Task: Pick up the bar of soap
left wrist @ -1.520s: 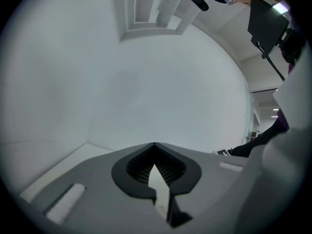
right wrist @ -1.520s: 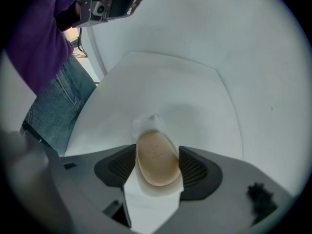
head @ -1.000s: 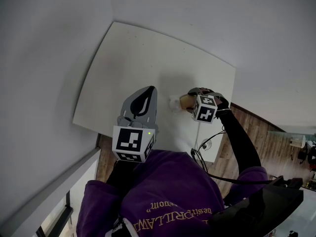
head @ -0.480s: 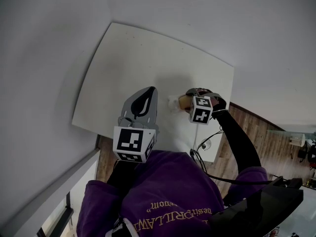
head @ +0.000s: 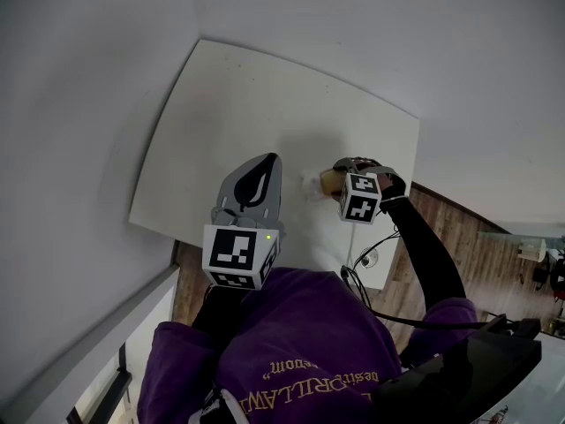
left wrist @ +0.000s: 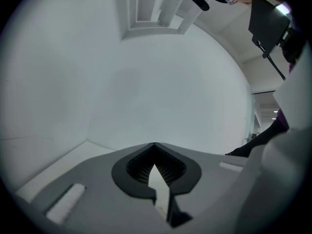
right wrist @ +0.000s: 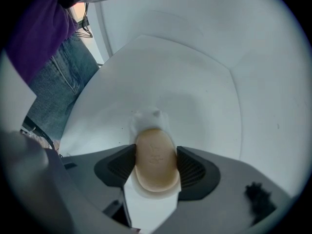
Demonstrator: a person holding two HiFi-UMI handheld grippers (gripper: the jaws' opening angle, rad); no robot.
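Note:
A tan oval bar of soap (right wrist: 156,159) sits between the jaws of my right gripper (right wrist: 156,152), both pads pressing its sides. Under it is a white crumpled sheet (right wrist: 146,117) that reaches onto the white table (right wrist: 190,82). In the head view the soap (head: 330,181) shows just left of the right gripper (head: 338,177) near the table's right front, with the white sheet (head: 311,185) beside it. My left gripper (head: 265,164) hovers over the table's (head: 229,104) front edge, jaws shut on nothing. Its tips (left wrist: 154,145) point at a bare white wall.
The table stands in a corner of pale walls. Its front edge (head: 177,235) and right edge (head: 410,170) are close to both grippers. Beyond them lies wood floor (head: 463,246), and a cable (head: 366,256) hangs below the right arm.
The right gripper with the soap has shifted slightly left over the table. The left gripper has stayed put.

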